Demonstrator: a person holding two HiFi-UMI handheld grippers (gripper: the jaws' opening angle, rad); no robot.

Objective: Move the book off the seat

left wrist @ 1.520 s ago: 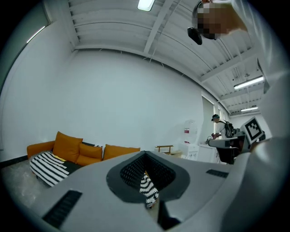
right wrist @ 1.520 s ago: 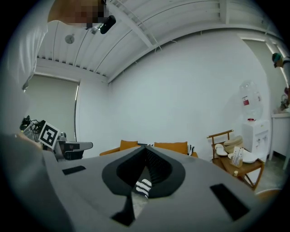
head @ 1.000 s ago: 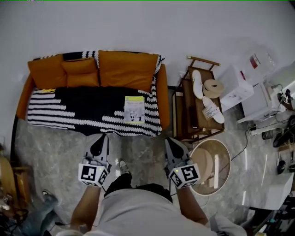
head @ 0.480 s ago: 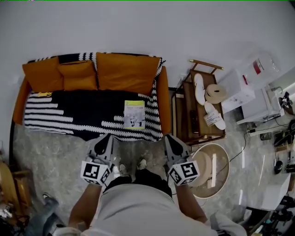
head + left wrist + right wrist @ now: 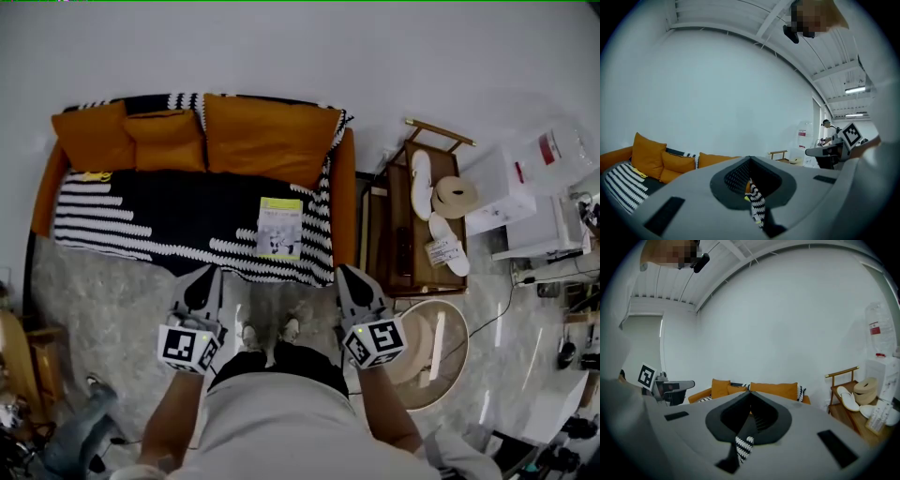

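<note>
The book (image 5: pixel 280 228) is lying flat on the striped blanket (image 5: pixel 141 220) of the sofa (image 5: pixel 344 187), near its right end. The left tongs (image 5: pixel 210 274) and the right tongs (image 5: pixel 343 274) are both closing on nothing, jaws together. The book is lying at 1 o'clock from the left tongs and at 11 o'clock from the right tongs, apart from both.

The book (image 5: pixel 279 228) lies at the sofa's (image 5: pixel 343 216) right end, cushions (image 5: pixel 267 136) behind it; a rack (image 5: pixel 412 267), seemingly holding slippers (image 5: pixel 421 184), stands to the right.
</note>
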